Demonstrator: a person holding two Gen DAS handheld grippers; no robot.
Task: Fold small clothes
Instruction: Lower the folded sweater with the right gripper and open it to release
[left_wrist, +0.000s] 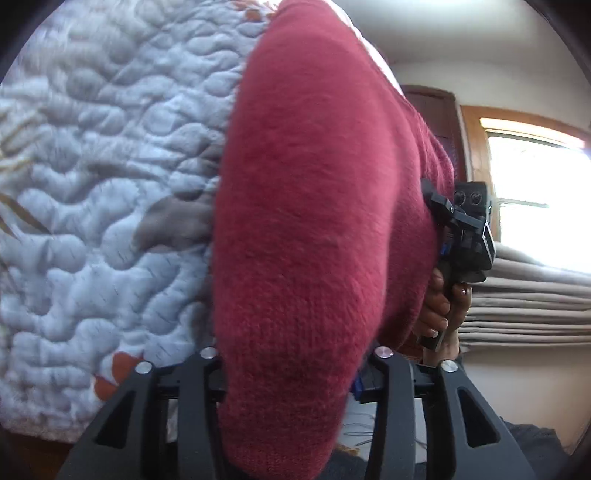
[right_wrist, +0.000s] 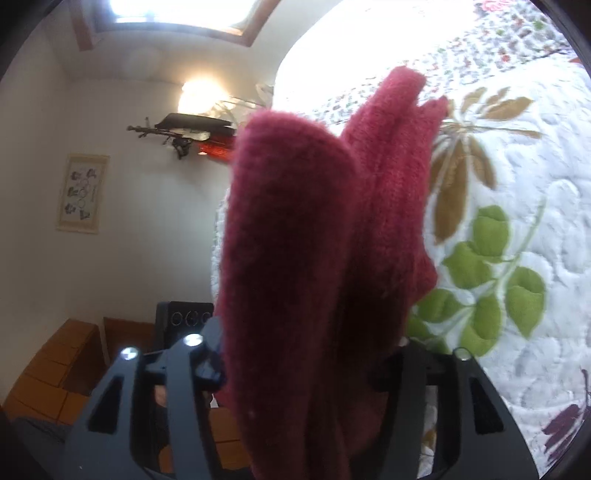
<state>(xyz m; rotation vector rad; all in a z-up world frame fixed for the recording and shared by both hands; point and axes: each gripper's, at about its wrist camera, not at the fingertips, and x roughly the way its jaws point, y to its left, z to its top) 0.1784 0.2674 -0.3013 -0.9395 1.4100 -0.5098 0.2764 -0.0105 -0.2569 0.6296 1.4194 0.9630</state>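
Both hand-held grippers, left (left_wrist: 291, 373) and right (right_wrist: 295, 354), are seen clamped on a red knitted garment (left_wrist: 317, 229) filling mid-frame. Open quilted bed (left_wrist: 110, 166) is shown at left. A hand (left_wrist: 439, 306) is seen at right, gripping the other handle.

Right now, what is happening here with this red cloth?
A person holds a tool in each hand. The left tool and the right tool are both shut on a red knitted garment, lifted above a quilted floral bedspread. The hand gripping the right tool shows behind the garment. No finished fold is visible.
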